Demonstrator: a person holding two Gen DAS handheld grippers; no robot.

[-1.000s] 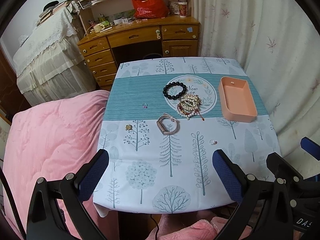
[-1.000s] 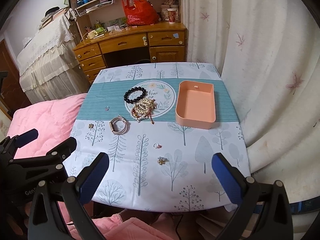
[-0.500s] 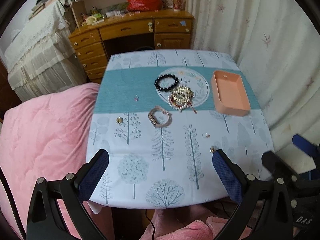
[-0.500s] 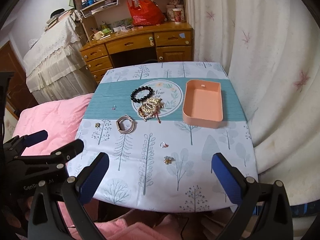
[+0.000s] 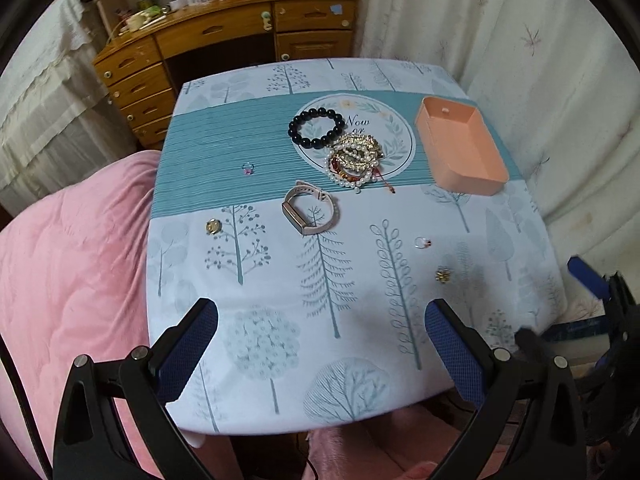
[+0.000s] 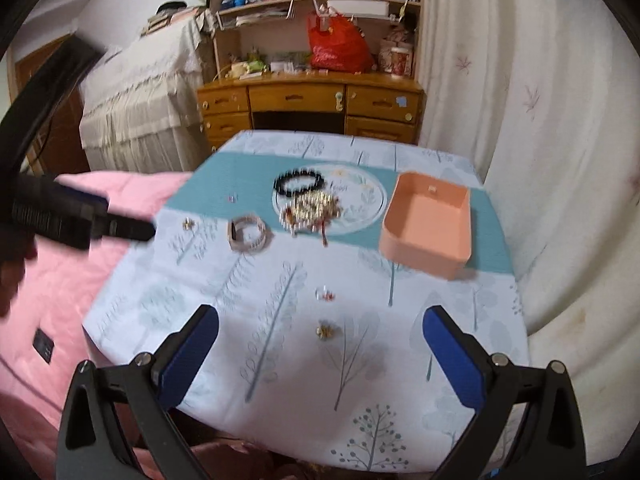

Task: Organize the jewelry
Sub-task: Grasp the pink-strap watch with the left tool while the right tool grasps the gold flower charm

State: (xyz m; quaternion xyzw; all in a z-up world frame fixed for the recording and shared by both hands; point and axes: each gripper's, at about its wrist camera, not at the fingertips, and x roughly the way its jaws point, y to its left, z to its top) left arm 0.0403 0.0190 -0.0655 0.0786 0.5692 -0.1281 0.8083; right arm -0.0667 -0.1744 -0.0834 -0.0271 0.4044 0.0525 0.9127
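An empty peach tray sits at the table's right. Left of it lie a black bead bracelet, a heap of pearl and gold bracelets and a pink band watch. Small pieces are scattered: a pink-stone ring, a gold earring, a red-stone ring and a gold brooch. My left gripper and my right gripper are open and empty above the near edge.
The table has a tree-print cloth. A pink quilt lies to the left, a curtain to the right, a wooden desk behind. The other gripper shows at the left edge of the right wrist view.
Both grippers have moved forward and lower toward the table, so the jewelry looks larger. The right wrist view is now blurred by motion. Nothing on the table has moved.
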